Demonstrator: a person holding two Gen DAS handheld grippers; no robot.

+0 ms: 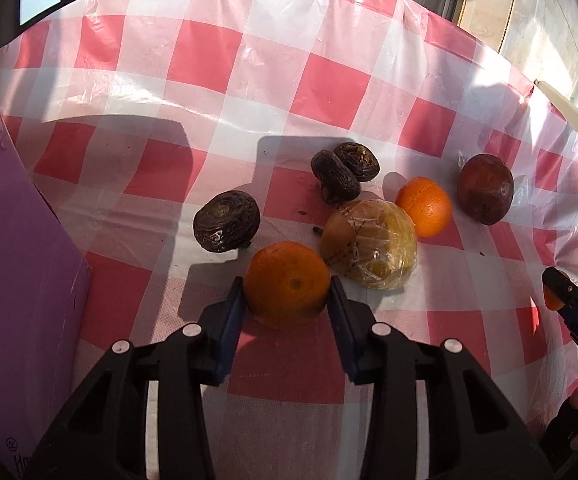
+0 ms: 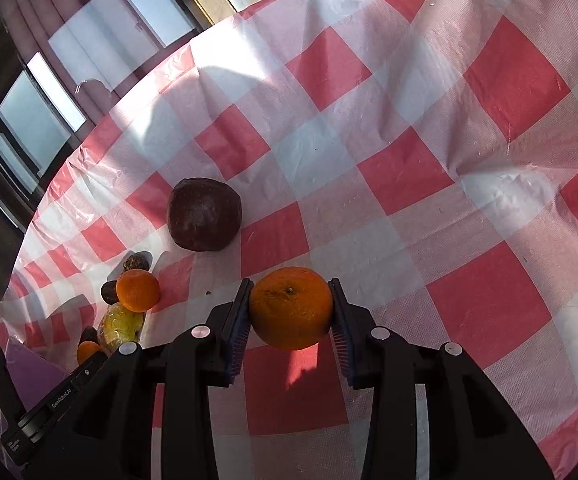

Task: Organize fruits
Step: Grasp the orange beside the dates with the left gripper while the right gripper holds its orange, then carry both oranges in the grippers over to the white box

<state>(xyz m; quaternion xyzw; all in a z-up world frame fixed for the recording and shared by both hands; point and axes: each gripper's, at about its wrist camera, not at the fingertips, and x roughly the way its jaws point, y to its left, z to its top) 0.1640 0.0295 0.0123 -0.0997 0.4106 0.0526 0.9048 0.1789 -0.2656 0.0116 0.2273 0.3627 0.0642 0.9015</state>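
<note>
Two oranges, one clamped in each hand-held gripper: left hand-held gripper [image 1: 287, 294], right hand-held gripper [image 2: 291, 302]

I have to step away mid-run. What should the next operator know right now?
Left gripper: shut on an orange, low over the checked cloth.
Right gripper: shut on a second orange, clear of the pile.
On the cloth: third orange, wrapped yellow fruit, dark red fruit, three dark wrinkled fruits.
Purple box at left.
Nothing grouped yet; all sorting remains.

Hard sunlight across the tablecloth [image 1: 329, 92], crisp dark shadows, plastic glare, fisheye-bent, vignetted edges.
</note>
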